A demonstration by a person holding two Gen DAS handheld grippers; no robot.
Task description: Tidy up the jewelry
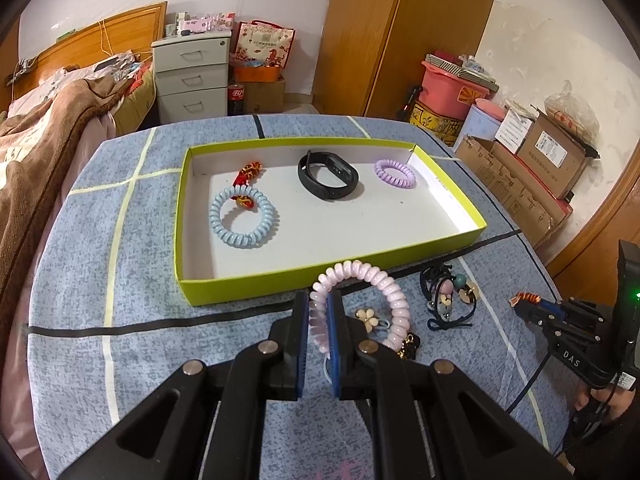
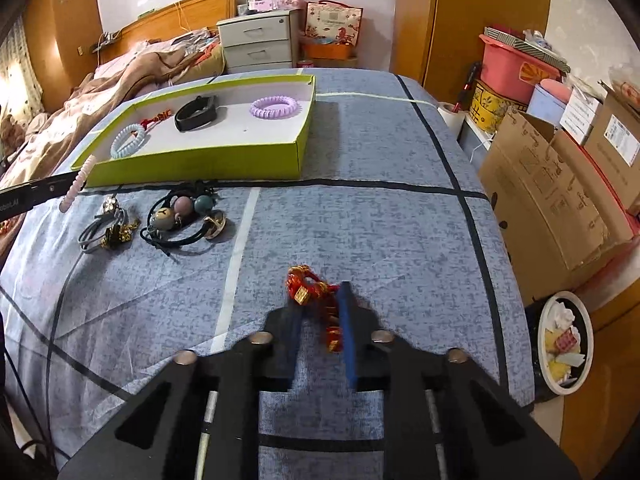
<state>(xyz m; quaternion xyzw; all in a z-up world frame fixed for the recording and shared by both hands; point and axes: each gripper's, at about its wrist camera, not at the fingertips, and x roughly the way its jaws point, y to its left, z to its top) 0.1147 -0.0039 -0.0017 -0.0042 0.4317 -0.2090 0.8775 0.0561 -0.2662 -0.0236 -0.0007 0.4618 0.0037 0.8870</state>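
The left gripper (image 1: 319, 312) has its blue-padded fingers (image 1: 304, 320) closed on one side of a pale pink spiral hair tie (image 1: 362, 276), a glossy coiled ring whose free arc stands up and curves right; the lower part of the pinched coil is hidden between the pads. The right wrist view shows the same tie only edge-on at its left border (image 2: 76, 186), with the left gripper cut off by the frame. The right gripper (image 2: 318, 312) has its fingers drawn in around a red and gold knotted charm (image 2: 310, 286); the charm lies against the right pad, while contact with the left pad is blurred, so the grip appears closed on it but is not certain. From the left wrist view only an orange-red tip of that charm (image 1: 520, 299) shows ahead of the right gripper (image 1: 524, 307), at the right edge. Both grippers sit over a blue mottled tablecloth (image 2: 360, 220) with pale and dark stripes. Just beyond the pink tie lie a small flower clip (image 1: 366, 315) and a tangle of dark hair ties with beads (image 1: 450, 292) — their separate pieces are hard to tell apart. Farther out stands a shallow lime-green box (image 1: 188, 292) with a white floor, holding a light blue spiral hair tie (image 1: 243, 216), a second red charm (image 1: 249, 172) touching that tie, a black wristband (image 1: 327, 175) and a lilac spiral hair tie (image 1: 395, 173), the last two well apart.
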